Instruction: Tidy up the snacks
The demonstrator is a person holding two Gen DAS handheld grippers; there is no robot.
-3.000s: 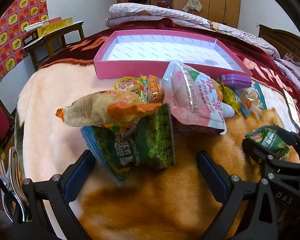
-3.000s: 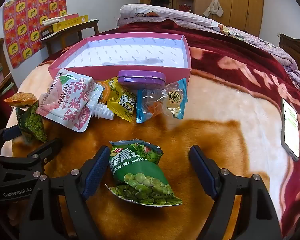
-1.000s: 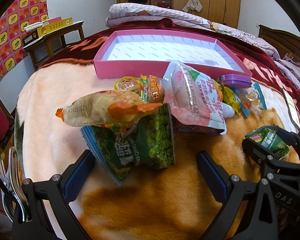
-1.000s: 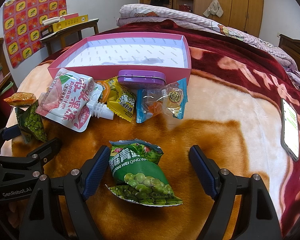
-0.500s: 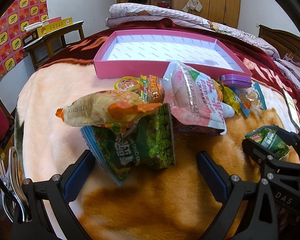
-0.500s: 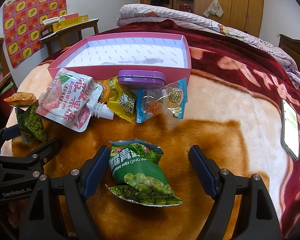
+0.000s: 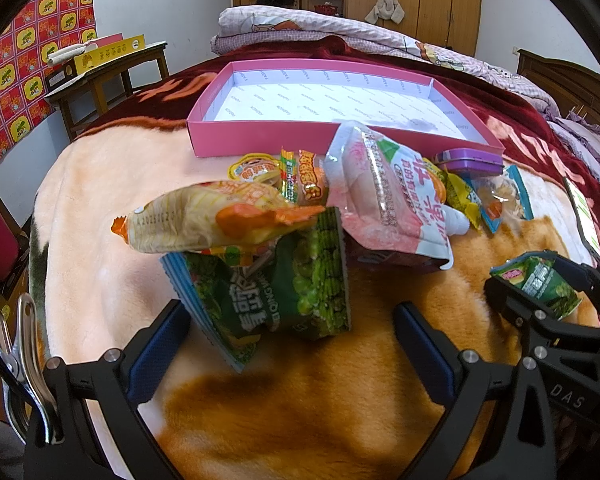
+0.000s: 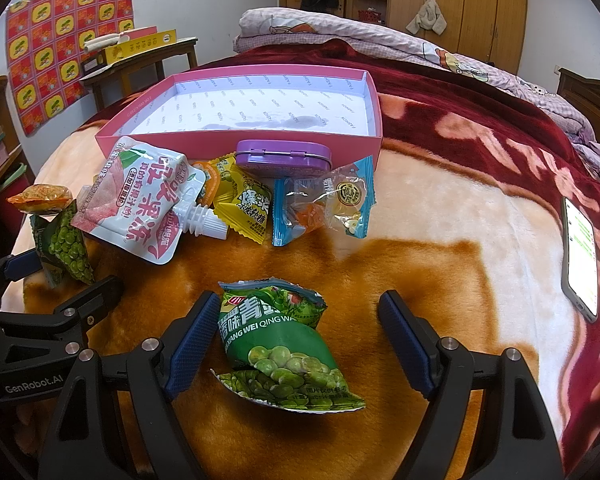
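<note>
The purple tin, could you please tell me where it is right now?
In the right wrist view, the purple tin sits centre frame against the near wall of the pink box, just behind the yellow candy packet.

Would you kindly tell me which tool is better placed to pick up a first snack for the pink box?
Right. The right tool is open with the green pea packet lying alone between its fingers. The left tool faces overlapping packets.

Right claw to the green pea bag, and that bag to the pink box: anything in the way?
Nothing sits between the right claw and the green pea bag; the bag lies between its open fingers. Toward the pink box, the purple tin and blue-edged candy packet lie before the front wall.
</note>
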